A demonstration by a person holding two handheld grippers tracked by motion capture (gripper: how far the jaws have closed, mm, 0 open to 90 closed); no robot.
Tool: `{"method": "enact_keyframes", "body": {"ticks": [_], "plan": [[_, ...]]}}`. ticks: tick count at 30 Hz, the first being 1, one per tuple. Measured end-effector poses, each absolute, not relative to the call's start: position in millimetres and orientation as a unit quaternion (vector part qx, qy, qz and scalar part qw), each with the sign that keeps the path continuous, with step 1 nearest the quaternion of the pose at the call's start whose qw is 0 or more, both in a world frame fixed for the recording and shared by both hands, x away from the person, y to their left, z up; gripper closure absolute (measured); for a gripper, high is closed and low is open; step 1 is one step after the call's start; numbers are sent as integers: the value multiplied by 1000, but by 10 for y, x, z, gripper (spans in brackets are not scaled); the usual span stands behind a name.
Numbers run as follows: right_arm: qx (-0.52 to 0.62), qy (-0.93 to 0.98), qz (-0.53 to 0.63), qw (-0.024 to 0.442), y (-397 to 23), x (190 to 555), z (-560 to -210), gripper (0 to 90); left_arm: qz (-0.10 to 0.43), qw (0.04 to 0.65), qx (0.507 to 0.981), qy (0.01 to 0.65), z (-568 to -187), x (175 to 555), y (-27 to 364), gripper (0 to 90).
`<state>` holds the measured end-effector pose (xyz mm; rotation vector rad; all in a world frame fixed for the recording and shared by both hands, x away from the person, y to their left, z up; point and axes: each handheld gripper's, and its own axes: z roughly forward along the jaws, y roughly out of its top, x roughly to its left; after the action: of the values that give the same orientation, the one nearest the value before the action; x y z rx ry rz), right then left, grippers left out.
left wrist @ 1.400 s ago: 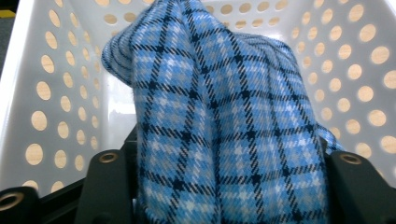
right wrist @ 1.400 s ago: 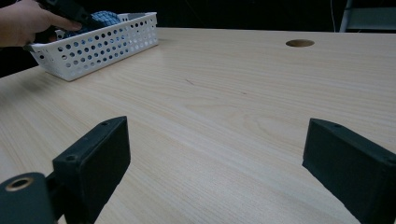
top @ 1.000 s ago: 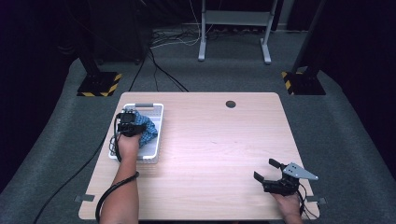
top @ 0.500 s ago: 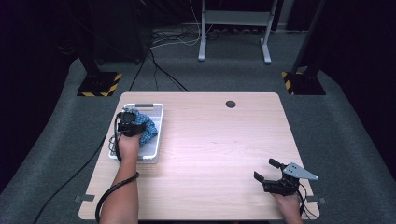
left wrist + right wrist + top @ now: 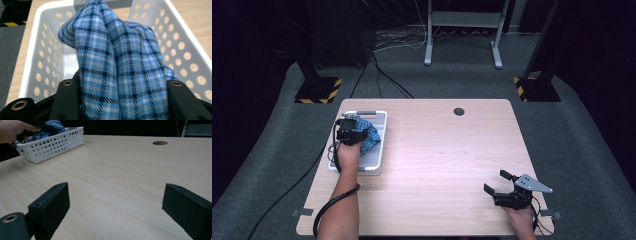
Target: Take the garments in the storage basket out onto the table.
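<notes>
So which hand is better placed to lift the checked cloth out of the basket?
Left. The left gripper is already shut on the blue checked cloth inside the white basket; the right gripper rests open at the table's opposite near corner.

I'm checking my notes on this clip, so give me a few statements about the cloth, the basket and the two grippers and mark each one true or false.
1. The left gripper is shut on the blue plaid cloth. True.
2. The cloth lies flat on the bare table. False: it is bunched up over the white perforated basket.
3. The right gripper holds a second cloth. False: its fingers stand wide open with nothing between them, just above the wood.
4. The basket sits at the table's left side, far from the right gripper. True.
5. A round hole is in the tabletop near the far edge. True.
</notes>
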<state>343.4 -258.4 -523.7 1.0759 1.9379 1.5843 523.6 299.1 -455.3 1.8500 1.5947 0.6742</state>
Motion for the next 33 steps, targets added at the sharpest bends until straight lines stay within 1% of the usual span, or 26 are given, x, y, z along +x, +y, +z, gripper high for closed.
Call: {"method": "enact_keyframes", "body": {"ticks": [20, 33], "plan": [[387, 696, 568, 208, -2581, 3432, -5236, 66, 295, 353, 677, 575, -4065, 5020, 2980, 514], [387, 696, 568, 208, -2582, 3434, -5236, 66, 314, 401, 657, 556, -3737, 4837, 2969, 513]]}}
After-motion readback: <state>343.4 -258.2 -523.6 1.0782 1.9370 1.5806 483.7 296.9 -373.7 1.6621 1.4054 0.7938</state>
